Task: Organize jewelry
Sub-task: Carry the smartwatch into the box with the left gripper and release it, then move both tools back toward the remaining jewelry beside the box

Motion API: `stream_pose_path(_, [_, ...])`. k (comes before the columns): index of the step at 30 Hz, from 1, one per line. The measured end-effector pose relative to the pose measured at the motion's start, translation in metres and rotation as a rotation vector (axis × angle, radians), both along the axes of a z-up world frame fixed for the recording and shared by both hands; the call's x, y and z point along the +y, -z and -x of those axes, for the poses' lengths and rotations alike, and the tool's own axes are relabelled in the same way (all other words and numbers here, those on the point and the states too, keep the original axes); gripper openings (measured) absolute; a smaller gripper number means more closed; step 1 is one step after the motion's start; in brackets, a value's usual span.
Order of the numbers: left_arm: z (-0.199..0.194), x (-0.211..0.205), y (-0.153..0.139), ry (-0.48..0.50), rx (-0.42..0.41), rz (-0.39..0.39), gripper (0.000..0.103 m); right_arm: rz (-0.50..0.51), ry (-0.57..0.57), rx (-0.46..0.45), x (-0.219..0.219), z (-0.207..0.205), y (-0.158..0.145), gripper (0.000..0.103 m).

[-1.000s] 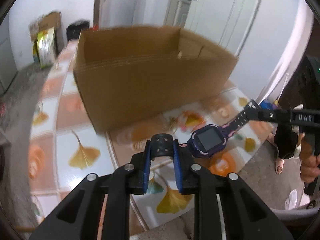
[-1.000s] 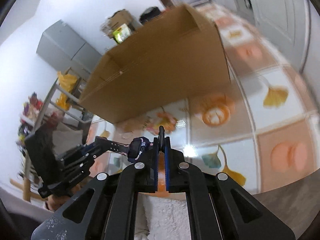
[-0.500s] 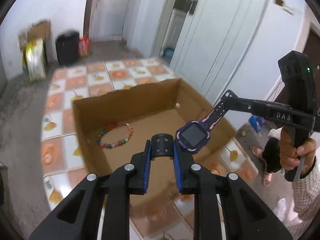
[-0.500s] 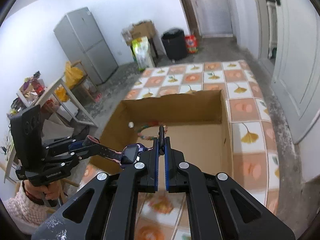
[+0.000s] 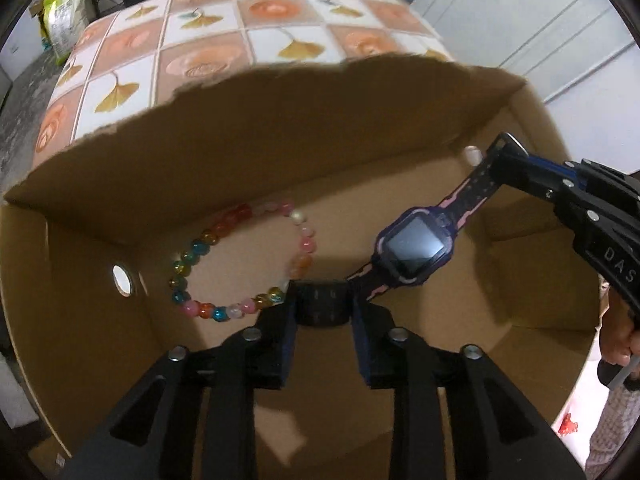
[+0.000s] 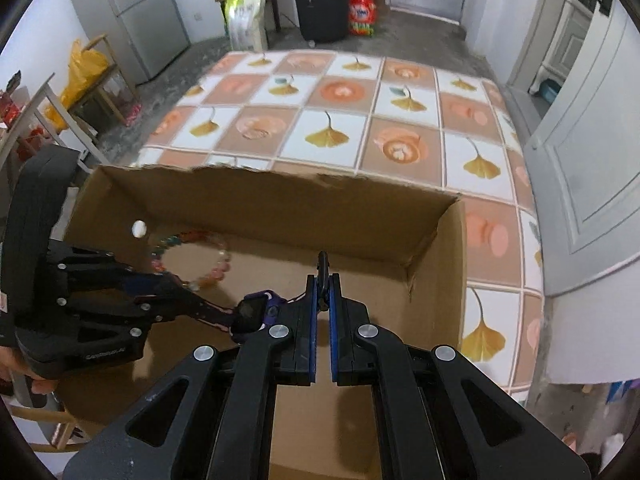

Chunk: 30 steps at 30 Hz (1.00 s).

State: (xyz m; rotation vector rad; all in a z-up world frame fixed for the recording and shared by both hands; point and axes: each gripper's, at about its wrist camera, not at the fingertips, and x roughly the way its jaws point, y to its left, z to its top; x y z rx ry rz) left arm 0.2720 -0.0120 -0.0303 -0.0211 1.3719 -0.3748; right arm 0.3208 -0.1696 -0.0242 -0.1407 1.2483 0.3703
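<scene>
A purple smartwatch (image 5: 416, 246) with a black and pink strap hangs stretched between both grippers, just above the floor of an open cardboard box (image 5: 260, 152). My left gripper (image 5: 323, 304) has the strap's buckle end between its pads; its jaws are opening, and the buckle still spans the gap. My right gripper (image 6: 322, 284) is shut on the other strap tip and shows in the left wrist view as the right gripper (image 5: 506, 160). In the right wrist view I see the watch (image 6: 252, 312) and the left gripper (image 6: 192, 302). A multicoloured bead bracelet (image 5: 240, 264) lies on the box floor to the left.
The box (image 6: 280, 200) stands on a table with a leaf-and-flower tiled cloth (image 6: 328, 136). Its walls rise close around both grippers. A black bin (image 6: 322, 6), bags and a fridge (image 6: 132, 16) stand beyond the table. A person's hand (image 5: 618, 344) holds the right gripper.
Both grippers have carried the watch over the box's rim and down inside it while tilting downward. The gap between the left jaws looks slightly wider.
</scene>
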Motion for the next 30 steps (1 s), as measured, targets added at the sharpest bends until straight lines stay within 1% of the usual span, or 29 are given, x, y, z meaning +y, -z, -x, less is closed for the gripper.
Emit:
stream_pose_path(1, [0.000, 0.002, 0.002, -0.009, 0.018, 0.002, 0.035, 0.013, -0.002, -0.003, -0.001, -0.002, 0.003, 0.004])
stream_pose_path(2, [-0.001, 0.003, 0.003, -0.012, 0.024, -0.001, 0.042, 0.013, -0.008, -0.007, -0.001, -0.002, 0.002, 0.003])
stream_pose_path(4, [0.000, 0.004, 0.003, -0.015, 0.027, -0.037, 0.051, 0.027, -0.012, -0.021, -0.001, -0.002, -0.001, 0.003])
stream_pose_path(5, [0.000, 0.006, 0.004, -0.021, 0.031, -0.041, 0.055, 0.033, -0.011, -0.030, -0.001, -0.002, -0.003, 0.003])
stream_pose_path(6, [0.001, 0.009, 0.003, -0.033, 0.041, -0.023, 0.057, 0.033, -0.011, -0.033, -0.002, -0.002, -0.006, 0.007])
stream_pose_path(7, [0.001, 0.012, 0.003, -0.040, 0.047, -0.010, 0.059, 0.036, -0.003, -0.039, -0.004, -0.002, -0.008, 0.014])
stream_pose_path(9, [0.004, 0.014, 0.000, -0.039, 0.045, 0.009, 0.059, 0.032, 0.011, -0.044, -0.007, -0.003, -0.011, 0.020])
stream_pose_path(11, [0.004, 0.015, -0.004, -0.036, 0.033, 0.003, 0.060, 0.027, 0.016, -0.046, -0.010, -0.004, -0.013, 0.021])
stream_pose_path(13, [0.007, 0.016, -0.009, -0.038, 0.022, 0.017, 0.060, 0.028, 0.024, -0.058, -0.013, -0.003, -0.017, 0.022])
stream_pose_path(16, [0.017, 0.017, -0.023, -0.033, -0.031, 0.025, 0.060, 0.005, 0.047, -0.085, -0.021, 0.000, -0.029, 0.022])
stream_pose_path(18, [0.029, 0.020, -0.041, -0.026, -0.099, 0.030, 0.060, -0.046, 0.066, -0.116, -0.031, 0.008, -0.045, 0.022])
stream_pose_path(20, [0.044, 0.024, -0.061, -0.012, -0.186, 0.042, 0.060, -0.096, 0.084, -0.150, -0.042, 0.022, -0.062, 0.022])
stream_pose_path(21, [0.056, 0.028, -0.074, -0.002, -0.245, 0.044, 0.060, -0.118, 0.092, -0.164, -0.046, 0.029, -0.069, 0.022])
stream_pose_path(22, [0.073, 0.032, -0.086, 0.008, -0.299, 0.046, 0.060, -0.149, 0.104, -0.192, -0.054, 0.043, -0.081, 0.022])
stream_pose_path(23, [0.080, 0.035, -0.095, 0.015, -0.339, 0.048, 0.060, -0.171, 0.105, -0.217, -0.060, 0.057, -0.090, 0.022])
stream_pose_path(24, [0.100, 0.042, -0.108, 0.022, -0.409, 0.051, 0.060, -0.196, 0.106, -0.244, -0.066, 0.074, -0.100, 0.022])
stream_pose_path(25, [0.111, 0.046, -0.115, 0.023, -0.446, 0.052, 0.060, -0.216, 0.105, -0.259, -0.071, 0.086, -0.106, 0.022])
stream_pose_path(26, [0.130, 0.054, -0.123, 0.022, -0.499, 0.062, 0.061, -0.244, 0.104, -0.273, -0.077, 0.103, -0.112, 0.022])
stream_pose_path(27, [0.138, 0.058, -0.126, 0.025, -0.529, 0.073, 0.062, -0.269, 0.107, -0.282, -0.083, 0.121, -0.116, 0.022])
stream_pose_path(29, [0.177, 0.075, -0.130, 0.022, -0.606, 0.090, 0.064, -0.304, 0.104, -0.291, -0.090, 0.151, -0.119, 0.022])
stream_pose_path(30, [0.194, 0.081, -0.128, 0.024, -0.623, 0.097, 0.064, -0.319, 0.102, -0.292, -0.091, 0.168, -0.118, 0.022])
